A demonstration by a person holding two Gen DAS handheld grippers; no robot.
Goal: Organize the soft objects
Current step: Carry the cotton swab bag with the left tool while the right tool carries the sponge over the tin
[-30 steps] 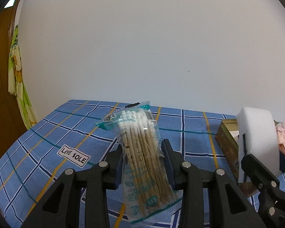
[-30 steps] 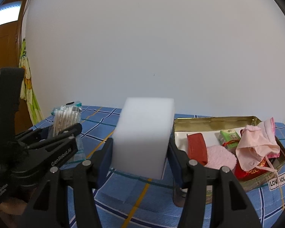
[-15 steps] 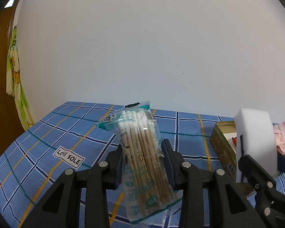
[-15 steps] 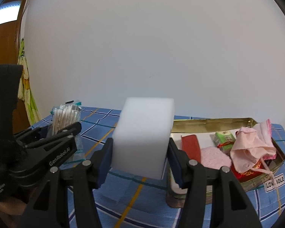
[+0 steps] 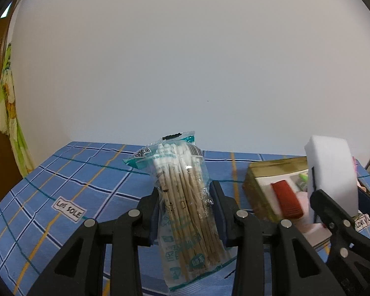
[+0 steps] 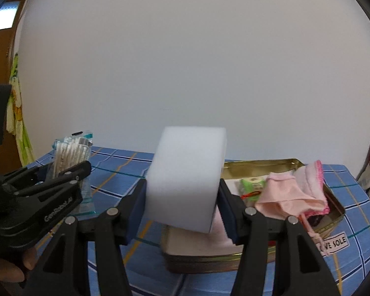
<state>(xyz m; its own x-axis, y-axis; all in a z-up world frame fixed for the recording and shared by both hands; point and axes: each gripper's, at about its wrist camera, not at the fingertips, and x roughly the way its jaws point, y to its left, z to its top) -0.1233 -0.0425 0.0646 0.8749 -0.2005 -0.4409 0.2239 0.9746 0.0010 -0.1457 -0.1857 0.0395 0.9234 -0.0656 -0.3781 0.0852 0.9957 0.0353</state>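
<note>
Holding light, squashy white sponge block [image 6: 185,172] mid-body in my right gripper [image 6: 182,197], pinch gentle | left gripper [image 5: 185,212] clamps crinkly, slippery cotton swab packet [image 5: 182,197] mid-length

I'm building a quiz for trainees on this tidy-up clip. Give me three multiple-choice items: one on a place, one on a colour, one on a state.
1. Where is the gold tin relative to the white sponge block in the right wrist view?
A. Behind and to its right
B. Far left
C. On top of it

2. What colour is the tablecloth?
A. Plain red
B. Blue check
C. Green stripes

3. What is the state of the left gripper?
A. Open and empty
B. Shut on the cotton swab pack
C. Shut on a towel

Answers:
1. A: the tin lies past the block, on the right.
2. B: blue squares with white and orange lines.
3. B: its jaws press both sides of the upright pack.
</note>
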